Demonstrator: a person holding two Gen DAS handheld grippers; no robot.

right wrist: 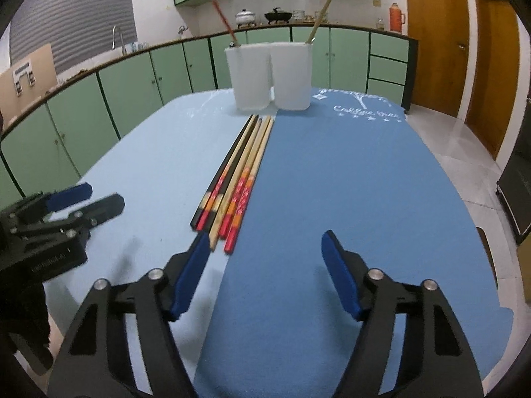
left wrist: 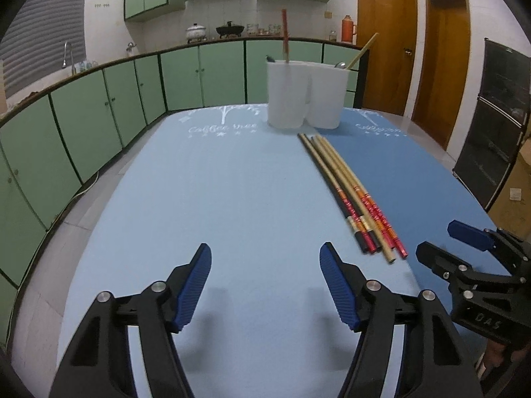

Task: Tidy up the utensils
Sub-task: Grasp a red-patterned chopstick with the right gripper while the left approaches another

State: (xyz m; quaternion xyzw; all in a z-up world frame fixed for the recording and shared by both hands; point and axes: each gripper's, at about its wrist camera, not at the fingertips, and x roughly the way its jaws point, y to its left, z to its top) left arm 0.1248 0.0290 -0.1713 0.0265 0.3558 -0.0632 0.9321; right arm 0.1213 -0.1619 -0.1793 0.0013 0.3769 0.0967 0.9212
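Several chopsticks (left wrist: 348, 192) lie side by side on the blue table cloth, pointing toward two white holders (left wrist: 305, 94); they also show in the right wrist view (right wrist: 239, 172). The left holder (right wrist: 250, 76) has a red chopstick (right wrist: 224, 20) standing in it; the right holder (right wrist: 292, 74) has a bamboo one (right wrist: 318, 20). My left gripper (left wrist: 265, 265) is open and empty, left of the chopsticks' near ends. My right gripper (right wrist: 265, 252) is open and empty, with its left finger (right wrist: 192, 272) just before the chopsticks' near ends.
The table has a light blue cloth (left wrist: 199, 199) on the left and a darker blue one (right wrist: 348, 182) on the right. Green cabinets (left wrist: 83, 116) curve round the back and left. Wooden doors (left wrist: 385, 43) stand at the right.
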